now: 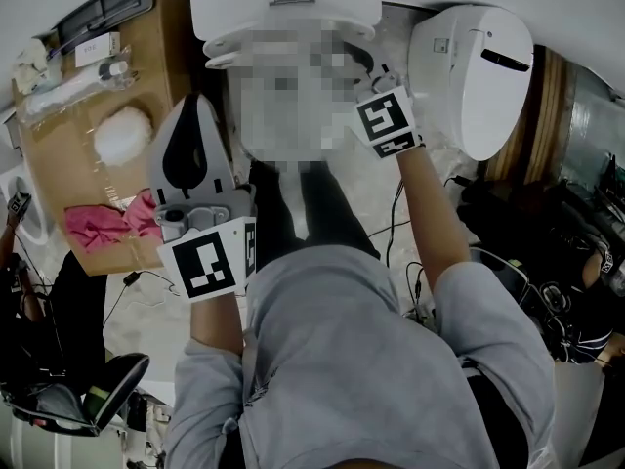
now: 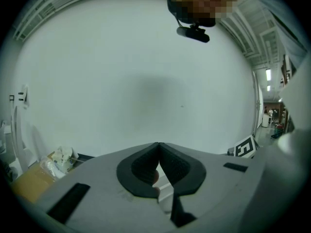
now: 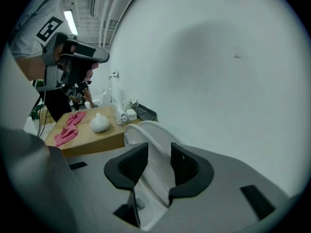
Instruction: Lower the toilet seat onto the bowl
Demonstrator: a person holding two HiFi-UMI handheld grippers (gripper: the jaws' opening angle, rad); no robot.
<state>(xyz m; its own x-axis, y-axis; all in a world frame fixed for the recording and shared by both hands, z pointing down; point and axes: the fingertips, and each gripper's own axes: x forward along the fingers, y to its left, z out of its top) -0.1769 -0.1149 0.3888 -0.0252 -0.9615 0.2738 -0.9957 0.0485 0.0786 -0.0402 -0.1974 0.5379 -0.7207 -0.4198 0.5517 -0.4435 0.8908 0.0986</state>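
The white toilet stands against the wall at the top of the head view, its bowl hidden under a mosaic patch. In the right gripper view the toilet seat is raised and tilted. Its rim runs between the jaws of my right gripper, which stand wide apart around it; I see no pad pressing on it. In the head view that right gripper is at the toilet's right side. My left gripper hangs left of the toilet. Its left gripper tips meet with nothing between them, facing the white wall.
A cardboard box left of the toilet carries a pink cloth, a white ball and bottles. A second white toilet lid unit stands on the right. Cables lie on the floor, and a black chair is at lower left.
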